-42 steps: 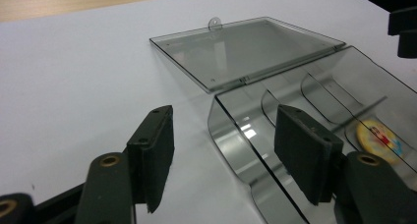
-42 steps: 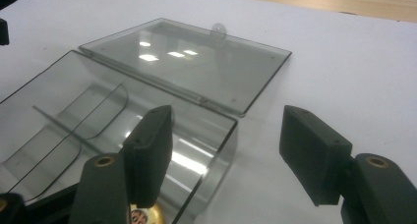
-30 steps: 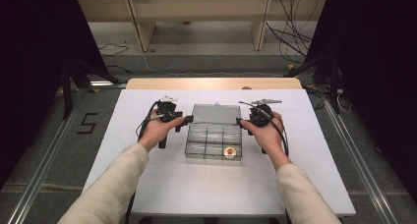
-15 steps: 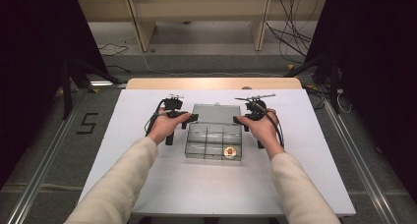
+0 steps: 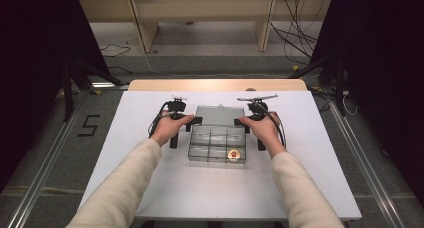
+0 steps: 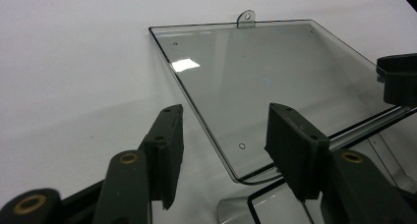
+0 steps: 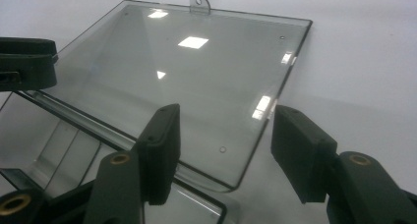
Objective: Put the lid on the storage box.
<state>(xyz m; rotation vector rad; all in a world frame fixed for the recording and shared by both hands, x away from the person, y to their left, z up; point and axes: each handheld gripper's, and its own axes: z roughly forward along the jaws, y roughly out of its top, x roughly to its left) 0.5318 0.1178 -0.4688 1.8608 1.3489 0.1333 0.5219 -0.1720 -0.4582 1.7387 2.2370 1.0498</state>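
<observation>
Clear compartment box sits mid-desk, its lid swung back and lying flat behind it. The left claw straddles the lid's left edge near the hinge; its jaws have just been closing, stand apart, and the lid's edge lies between them, not pressed. The right claw straddles the lid's right edge the same way, jaws also just closing, apart, not clamped. In the box's front right cell lies a small round orange-and-white piece. The white desk carries the box
</observation>
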